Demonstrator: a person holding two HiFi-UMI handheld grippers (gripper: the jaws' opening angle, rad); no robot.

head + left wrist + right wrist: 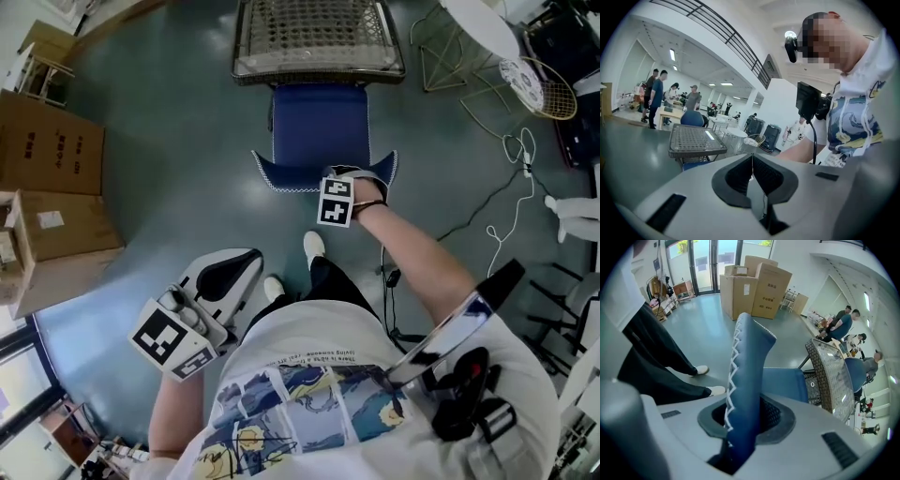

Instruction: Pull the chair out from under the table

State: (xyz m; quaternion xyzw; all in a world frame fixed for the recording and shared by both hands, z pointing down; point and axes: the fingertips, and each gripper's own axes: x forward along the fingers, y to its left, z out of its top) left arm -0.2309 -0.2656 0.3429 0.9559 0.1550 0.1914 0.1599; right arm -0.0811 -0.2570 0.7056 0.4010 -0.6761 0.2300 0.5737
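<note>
Right tool (354,178) down, clamped on chair back (747,380); left tool (246,261) closed, empty.

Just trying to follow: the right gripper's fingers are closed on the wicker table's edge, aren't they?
Not the wicker table. The right gripper view shows the fingers of the right gripper closed on the backrest of the blue chair; the table stands beyond.

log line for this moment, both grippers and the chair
right gripper: jaws closed on chair backrest top | left gripper: jaws shut, empty | seat: front at table edge, not yet pulled out
</note>
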